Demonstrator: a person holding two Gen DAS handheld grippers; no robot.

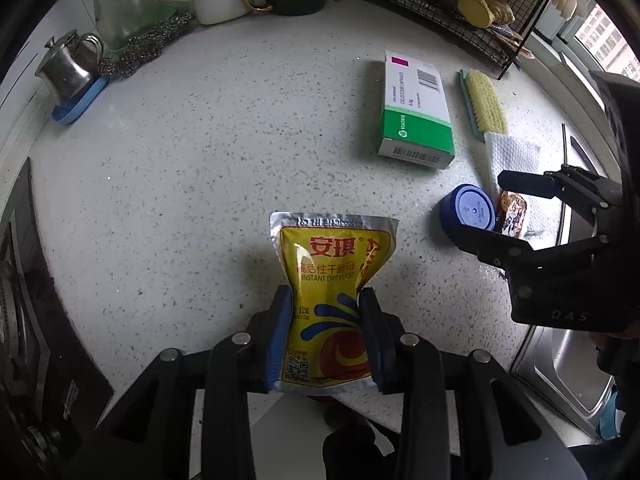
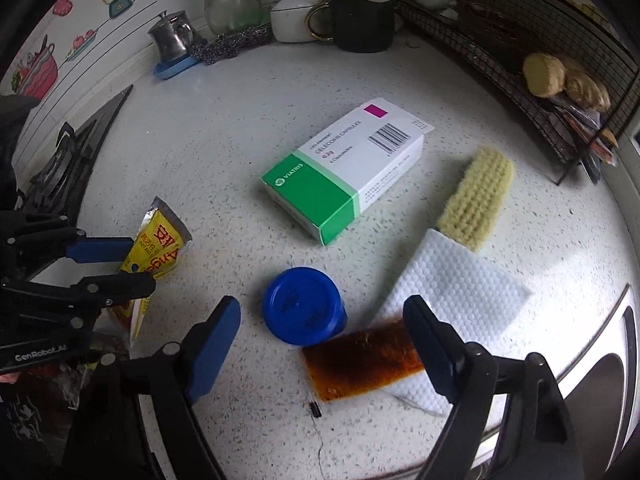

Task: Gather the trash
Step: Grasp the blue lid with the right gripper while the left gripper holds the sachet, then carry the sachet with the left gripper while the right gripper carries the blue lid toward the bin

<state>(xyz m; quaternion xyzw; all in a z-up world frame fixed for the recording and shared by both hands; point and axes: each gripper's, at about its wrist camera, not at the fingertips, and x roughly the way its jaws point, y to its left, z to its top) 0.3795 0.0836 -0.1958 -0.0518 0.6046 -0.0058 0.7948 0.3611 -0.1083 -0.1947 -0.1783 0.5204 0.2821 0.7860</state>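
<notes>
My left gripper (image 1: pixel 326 300) is shut on a yellow instant dry yeast packet (image 1: pixel 332 280) and holds it above the speckled white counter (image 1: pixel 200 160); the packet also shows in the right wrist view (image 2: pixel 160 248), pinched in the left gripper (image 2: pixel 142 262). My right gripper (image 2: pixel 322 316) is open and empty, its fingers either side of a blue bottle cap (image 2: pixel 302 306) and a brown sauce sachet (image 2: pixel 360 358). The right gripper also shows in the left wrist view (image 1: pixel 476 208) over the cap (image 1: pixel 468 210). A green and white medicine box (image 2: pixel 344 168) lies further back.
A white paper towel (image 2: pixel 452 284) and a yellow scrub brush (image 2: pixel 476 200) lie right of the cap. A steel sink (image 1: pixel 560 368) is at the right, a gas hob (image 2: pixel 60 168) at the left. A steel pot (image 2: pixel 170 36), mugs and a wire rack (image 2: pixel 540 80) line the back.
</notes>
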